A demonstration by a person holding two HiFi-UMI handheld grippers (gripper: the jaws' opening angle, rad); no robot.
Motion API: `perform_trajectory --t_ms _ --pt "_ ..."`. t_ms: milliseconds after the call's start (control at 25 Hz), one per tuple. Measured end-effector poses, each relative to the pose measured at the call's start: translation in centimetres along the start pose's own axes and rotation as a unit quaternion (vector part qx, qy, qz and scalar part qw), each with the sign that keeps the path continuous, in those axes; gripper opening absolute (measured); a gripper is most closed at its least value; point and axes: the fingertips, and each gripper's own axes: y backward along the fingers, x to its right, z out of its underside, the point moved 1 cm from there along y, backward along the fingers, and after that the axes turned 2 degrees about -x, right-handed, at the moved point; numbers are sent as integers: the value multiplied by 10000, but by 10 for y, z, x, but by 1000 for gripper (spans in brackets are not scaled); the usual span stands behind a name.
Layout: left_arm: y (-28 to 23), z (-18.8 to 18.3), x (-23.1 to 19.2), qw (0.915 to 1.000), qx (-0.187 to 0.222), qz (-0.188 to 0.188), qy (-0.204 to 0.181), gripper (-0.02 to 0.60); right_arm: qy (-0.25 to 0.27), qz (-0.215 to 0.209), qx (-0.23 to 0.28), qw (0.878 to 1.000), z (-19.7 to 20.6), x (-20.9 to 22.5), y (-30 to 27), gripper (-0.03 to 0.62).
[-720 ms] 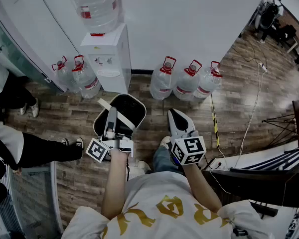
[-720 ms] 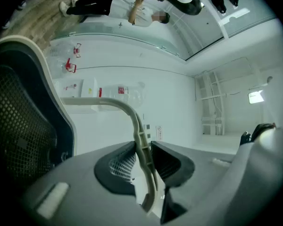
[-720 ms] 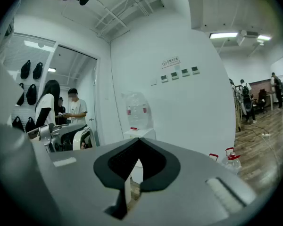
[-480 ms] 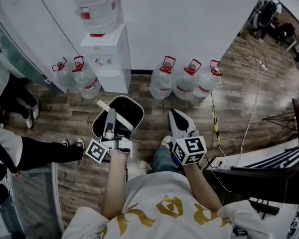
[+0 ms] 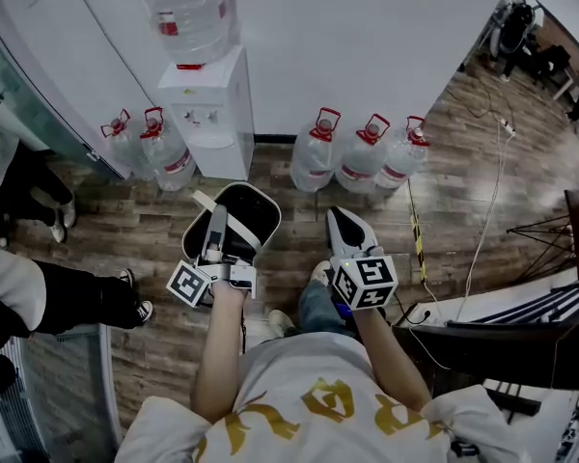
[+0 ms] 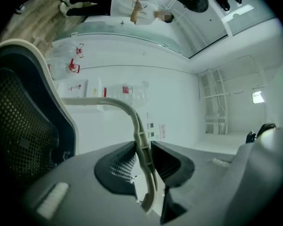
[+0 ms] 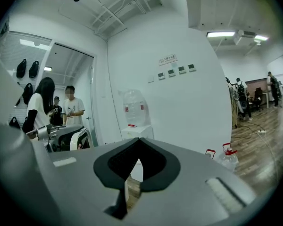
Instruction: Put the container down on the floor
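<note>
The container (image 5: 251, 205) is a black bin with a white rim and a pale handle (image 5: 234, 231). It hangs over the wooden floor in front of the person's knees. My left gripper (image 5: 215, 244) is shut on that handle. In the left gripper view the handle (image 6: 141, 140) runs between the two jaws, and the bin's mesh wall (image 6: 23, 126) fills the left side. My right gripper (image 5: 342, 222) is just right of the bin, shut and holding nothing. The right gripper view shows its tips (image 7: 139, 142) meeting and the bin's white rim (image 7: 85, 138) at the left.
A white water dispenser (image 5: 212, 114) stands against the wall just beyond the bin. Water jugs sit on the floor to its left (image 5: 145, 148) and right (image 5: 362, 157). People's legs (image 5: 68, 292) are at the left, and a cable (image 5: 487, 220) and a desk edge (image 5: 502, 307) at the right.
Both grippers have shifted slightly forward and the bin has barely moved with them. The legs of the person at the left have stepped further left.
</note>
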Motion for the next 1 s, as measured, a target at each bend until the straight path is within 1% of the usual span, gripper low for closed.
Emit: perform_trajectory --t_ms 200,520,720,1000 --pt "-16 1 -13 9998 -83 -34 153 97 53 57 -73 9999 1 8 -11 23" --pt "-61 6 -33 9993 -320 -53 200 97 -26 87 -123 9999 -3 30 -46 23" --pt "-103 0 -59 9987 -427 -92 259 98 -197 60 -157 9997 -5 49 -92 23" --pt "-176 -7 -110 9969 -650 -314 311 91 -253 -10 -227 9994 -26 90 -182 23"
